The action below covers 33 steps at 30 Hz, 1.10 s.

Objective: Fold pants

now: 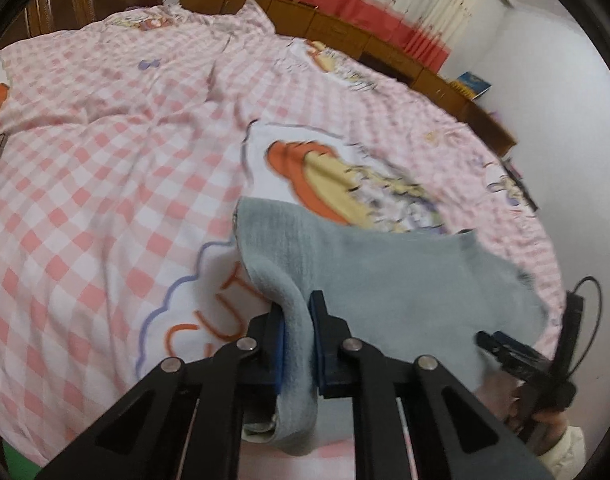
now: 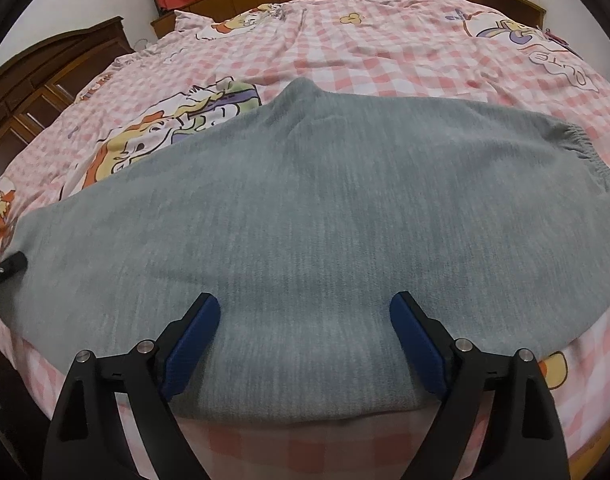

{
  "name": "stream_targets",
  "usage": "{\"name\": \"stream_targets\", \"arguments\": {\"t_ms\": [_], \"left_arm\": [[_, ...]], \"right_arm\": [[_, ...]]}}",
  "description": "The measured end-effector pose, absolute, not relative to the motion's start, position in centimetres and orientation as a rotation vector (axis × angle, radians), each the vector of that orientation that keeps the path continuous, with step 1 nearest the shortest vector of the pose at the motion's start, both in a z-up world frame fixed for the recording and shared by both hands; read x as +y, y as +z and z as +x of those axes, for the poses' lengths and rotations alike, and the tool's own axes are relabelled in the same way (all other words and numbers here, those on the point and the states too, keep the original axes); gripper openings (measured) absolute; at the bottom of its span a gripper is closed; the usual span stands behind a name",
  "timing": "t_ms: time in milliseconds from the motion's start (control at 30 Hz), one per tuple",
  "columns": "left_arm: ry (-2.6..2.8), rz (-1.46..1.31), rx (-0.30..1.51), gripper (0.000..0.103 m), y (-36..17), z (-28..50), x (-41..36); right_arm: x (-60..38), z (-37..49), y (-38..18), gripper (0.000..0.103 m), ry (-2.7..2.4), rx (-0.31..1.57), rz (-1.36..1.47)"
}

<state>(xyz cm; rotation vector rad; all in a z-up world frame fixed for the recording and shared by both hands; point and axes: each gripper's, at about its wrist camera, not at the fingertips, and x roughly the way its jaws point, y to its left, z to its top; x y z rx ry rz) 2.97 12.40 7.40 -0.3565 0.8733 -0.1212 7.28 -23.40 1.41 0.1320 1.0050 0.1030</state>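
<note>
- Grey fleece pants [image 2: 305,216] are lying spread on the pink checked bed cover [image 2: 385,60], directly ahead of and beneath the right gripper [image 2: 305,340], with the gathered waistband [image 2: 581,144] off to its far right.
- Its jaws are standing wide apart over the near edge, pinching nothing.
- At the other end of the pants, the left gripper [image 1: 297,340] is clenching a fold of the grey cloth between its jaws, the cloth bunching and draping down behind them.
- Judging by the lie, the legs are already looking laid one over the other; a fold lengthwise appears done.
- Bringing the leg end across toward the waistband is looking like the step in hand, with the final smoothing remaining.
</note>
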Motion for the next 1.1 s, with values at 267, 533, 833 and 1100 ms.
{"name": "stream_targets", "arguments": {"t_ms": [267,533,833,1100], "left_arm": [[-0.240,-0.350,0.866,0.011,9.4,3.4,7.9],[-0.274,-0.208,0.959,0.022,7.6,5.6,2.0],[-0.254,-0.200,0.872,0.053,10.2,3.6,4.2],[-0.128,-0.173,0.953,0.055,6.5,5.3,7.8]], "right_arm": [[-23.1,6.6,4.2,0.080,0.127,1.005,0.220],[-21.0,6.6,5.6,0.080,0.184,0.986,0.167],[-20.2,7.8,5.0,0.080,0.224,1.027,0.259],[-16.0,8.4,5.1,0.080,0.296,1.074,0.271]]}}
